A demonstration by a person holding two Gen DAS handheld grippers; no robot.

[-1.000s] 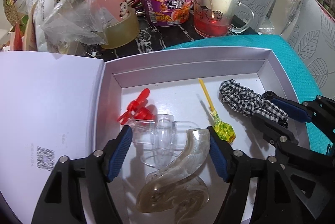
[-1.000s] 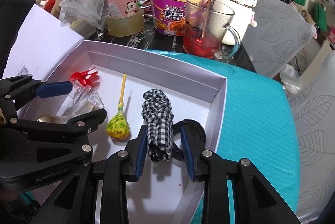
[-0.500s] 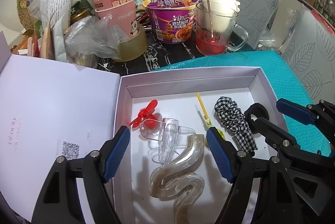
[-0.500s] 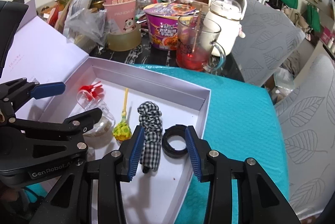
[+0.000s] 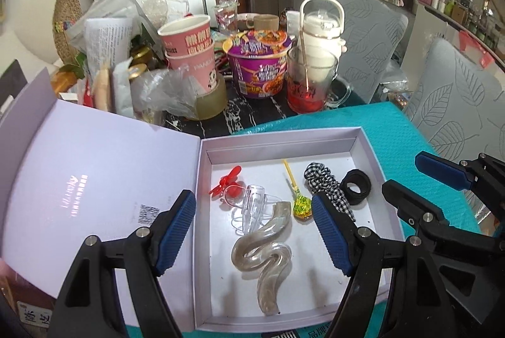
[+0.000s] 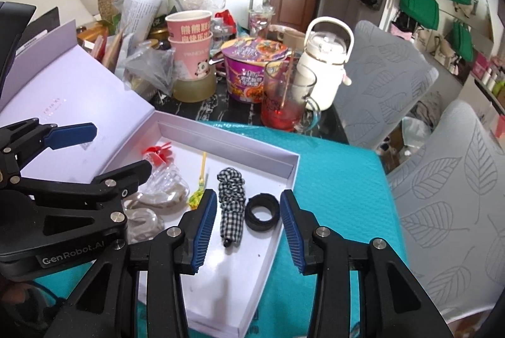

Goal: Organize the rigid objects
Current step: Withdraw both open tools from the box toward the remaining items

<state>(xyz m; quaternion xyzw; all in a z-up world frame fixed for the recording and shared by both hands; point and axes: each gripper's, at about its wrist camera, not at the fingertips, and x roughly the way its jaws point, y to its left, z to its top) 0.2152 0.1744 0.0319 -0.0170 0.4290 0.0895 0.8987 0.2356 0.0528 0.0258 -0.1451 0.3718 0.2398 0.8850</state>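
The white box (image 5: 372, 148) lay open on the counter. Inside it were a wavy clear hair clip (image 5: 265, 249), a clear clip (image 5: 252, 205), a red toy fan (image 5: 225, 183), a lollipop (image 5: 300, 205), a checked scrunchie (image 5: 322, 183) and a black hair band (image 5: 356, 186).

The left tongs (image 5: 252, 230) were wide open above the box and held nothing. The right tongs (image 6: 249, 224) had just been opening and held nothing too.

The tongs were near each other. I think they could bump, or knock the box's wall and shake the things about.

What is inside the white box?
In the white box: a red propeller, clear clip, wavy clip, lollipop, checked scrunchie, black band. The wavy clip partly overlaps the clear one.
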